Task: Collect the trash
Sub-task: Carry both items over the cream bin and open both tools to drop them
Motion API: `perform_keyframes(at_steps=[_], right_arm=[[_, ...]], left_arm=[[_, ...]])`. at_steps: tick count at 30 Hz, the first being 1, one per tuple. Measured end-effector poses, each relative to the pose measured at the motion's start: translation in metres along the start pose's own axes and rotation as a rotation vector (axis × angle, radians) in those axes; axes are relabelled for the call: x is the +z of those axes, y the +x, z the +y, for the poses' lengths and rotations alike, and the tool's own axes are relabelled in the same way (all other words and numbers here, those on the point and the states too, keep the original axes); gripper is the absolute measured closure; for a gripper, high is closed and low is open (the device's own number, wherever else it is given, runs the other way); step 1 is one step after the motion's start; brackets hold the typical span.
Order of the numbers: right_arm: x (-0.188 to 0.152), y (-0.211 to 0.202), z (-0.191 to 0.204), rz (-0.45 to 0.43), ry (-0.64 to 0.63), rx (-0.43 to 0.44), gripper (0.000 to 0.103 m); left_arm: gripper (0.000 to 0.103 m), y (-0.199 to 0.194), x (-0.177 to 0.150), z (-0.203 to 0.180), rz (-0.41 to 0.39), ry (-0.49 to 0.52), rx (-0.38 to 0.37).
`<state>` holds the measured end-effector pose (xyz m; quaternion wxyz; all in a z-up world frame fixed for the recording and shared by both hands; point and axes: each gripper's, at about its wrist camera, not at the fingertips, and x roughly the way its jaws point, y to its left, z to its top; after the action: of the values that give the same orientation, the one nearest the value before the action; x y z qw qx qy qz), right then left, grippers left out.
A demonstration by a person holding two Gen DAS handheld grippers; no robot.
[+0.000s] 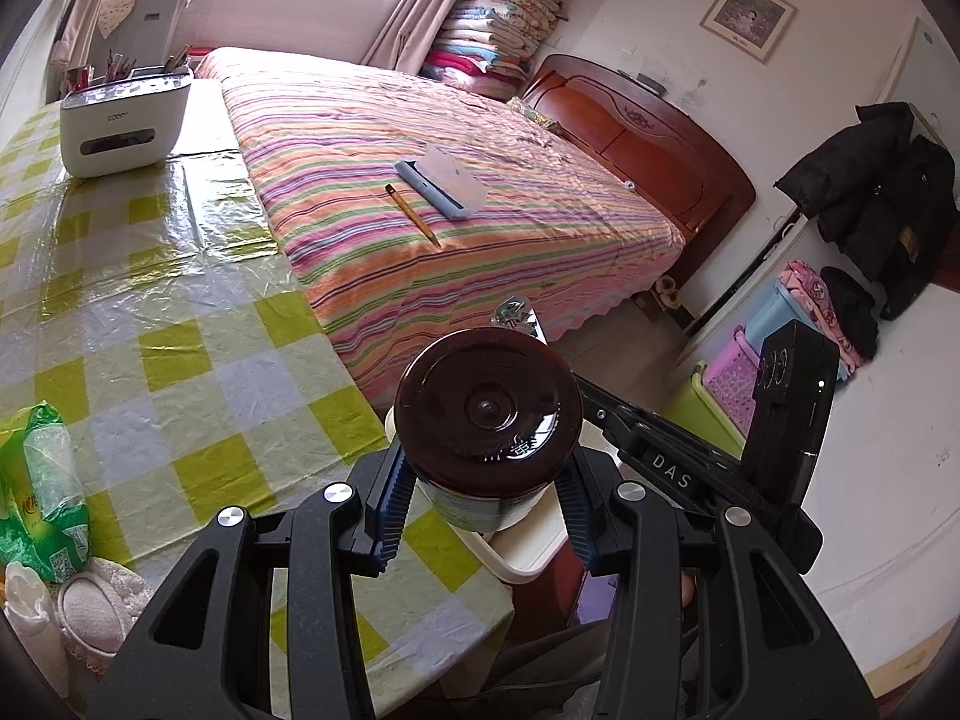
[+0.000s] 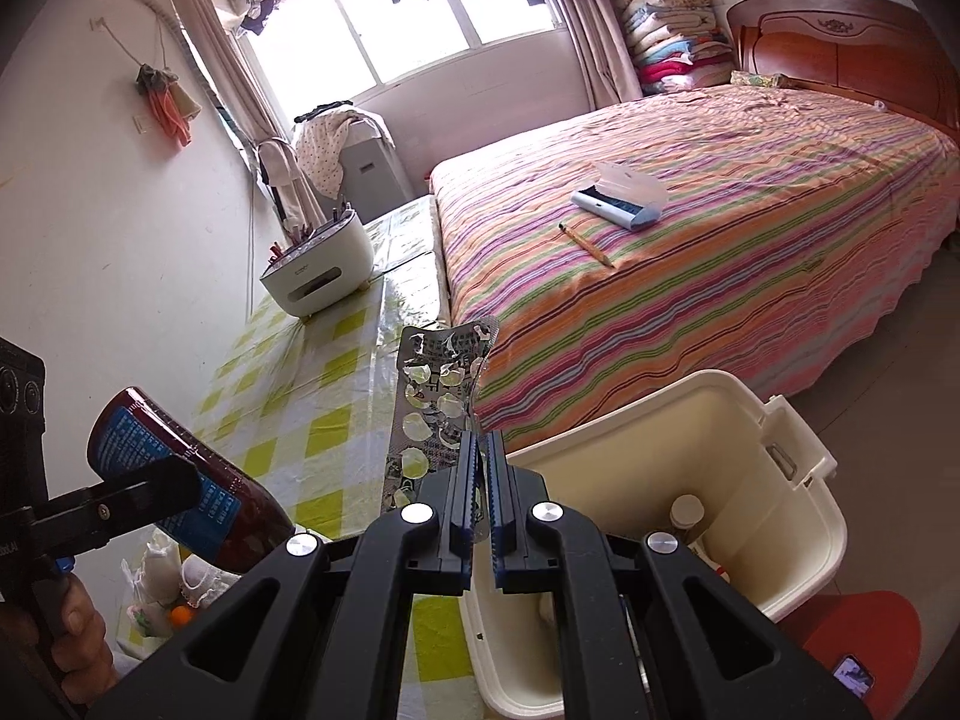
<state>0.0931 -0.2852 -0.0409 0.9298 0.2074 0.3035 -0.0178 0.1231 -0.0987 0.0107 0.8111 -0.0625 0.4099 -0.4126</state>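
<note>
Over the near edge of the checked worktop [image 1: 180, 324], the left claw [image 1: 480, 516] is closed on a dark brown bottle [image 1: 489, 402], its blue-ribbed fingers [image 1: 393, 504] pressed against the bottle's sides. In the left wrist view the bottle's round base faces the camera; the right wrist view shows it tilted, with a blue label. It hangs above the rim of a cream bin [image 2: 798, 516] standing just beside the worktop, at the foot of the bed [image 2: 720, 228].

The right claw [image 2: 483, 480] is pinched nearly closed on a spent silver blister pack [image 2: 438, 396], which stands upright out of the fingers, its foil pockets torn open. The pack is held above the worktop's edge, just left of the bin. Inside the bin, near its right wall, lies a small white-capped container [image 2: 687, 510].

On the worktop's far end sits a white holder [image 1: 123, 120] with pens in it; at the near left lies a green plastic bag [image 1: 42, 492]. On the striped bed rest a pencil [image 1: 414, 216] and, close beside it, a pale blue case [image 1: 441, 180].
</note>
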Motion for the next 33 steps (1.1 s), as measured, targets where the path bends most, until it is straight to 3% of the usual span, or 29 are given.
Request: perform_keyframes(at_steps=[13, 33], right_arm=[[0.004, -0.013, -0.021, -0.060, 0.006, -0.112, 0.099], [0.006, -0.021, -0.039, -0.082, 0.096, -0.143, 0.098]], left_arm=[[0.061, 0.035, -0.005, -0.018, 0.049, 0.027, -0.025], [0.061, 0.064, -0.012, -0.021, 0.103, 0.027, -0.023]])
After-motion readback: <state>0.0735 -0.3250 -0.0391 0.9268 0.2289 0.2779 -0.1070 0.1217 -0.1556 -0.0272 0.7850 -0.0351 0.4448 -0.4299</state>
